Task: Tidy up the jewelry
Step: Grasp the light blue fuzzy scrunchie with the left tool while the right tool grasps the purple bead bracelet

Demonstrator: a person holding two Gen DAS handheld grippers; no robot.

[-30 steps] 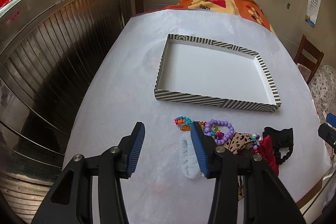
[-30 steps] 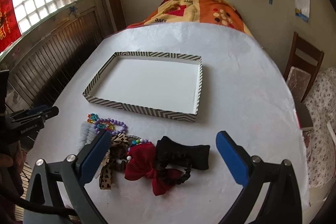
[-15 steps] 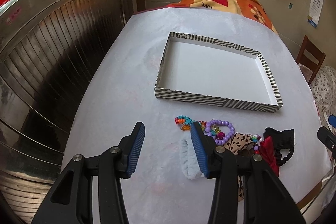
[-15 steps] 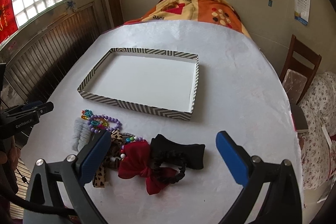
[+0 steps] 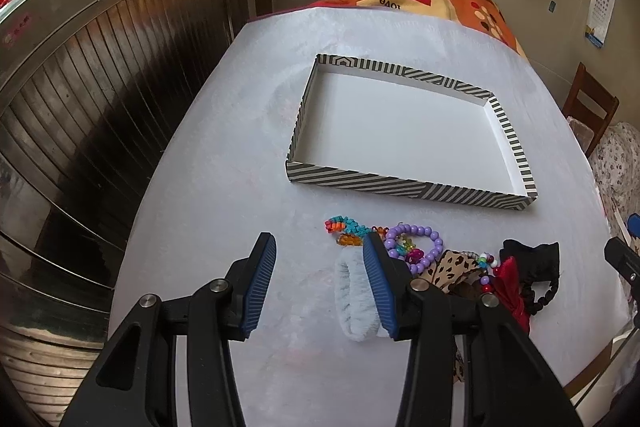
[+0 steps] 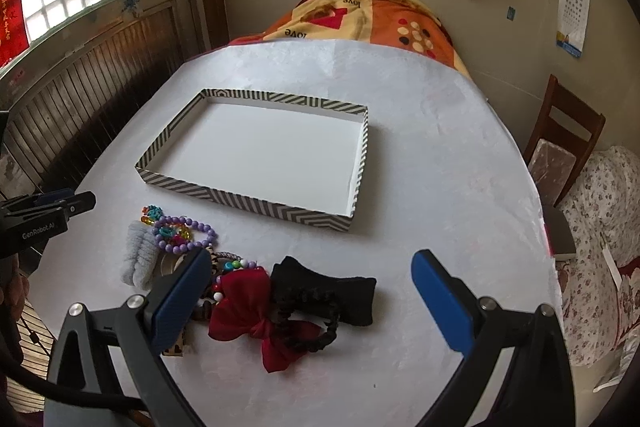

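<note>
The table (image 6: 420, 131) is covered with a white sheet and carries every item. The tray (image 6: 248, 205) is a shallow rectangular box with black-and-white striped walls and a plain white floor; nothing lies in it. It sits toward the middle of the table, beyond the jewelry.

The jewelry lies in a loose cluster on the near side of the tray, close to the table edge. From the right:
- black bow (image 6: 352, 293), flat, with a black braided hair tie (image 6: 320, 337) lying against its near edge;
- red bow (image 6: 248, 303), touching the black bow and overlapping the hair tie;
- leopard-print bow (image 5: 450, 265), partly hidden under the red bow;
- purple bead bracelet (image 6: 186, 237), a closed ring with small coloured charms inside it;
- grey fluffy scrunchie (image 6: 138, 259), leftmost in the cluster;
- multicoloured bead piece (image 5: 346, 227), nearest the tray.

The right gripper (image 6: 312, 301) hovers over the bows with its fingers spread wide, holding nothing. The left gripper (image 5: 316, 281) is spread moderately; its right finger stands in front of the scrunchie, and contact cannot be determined.
</note>
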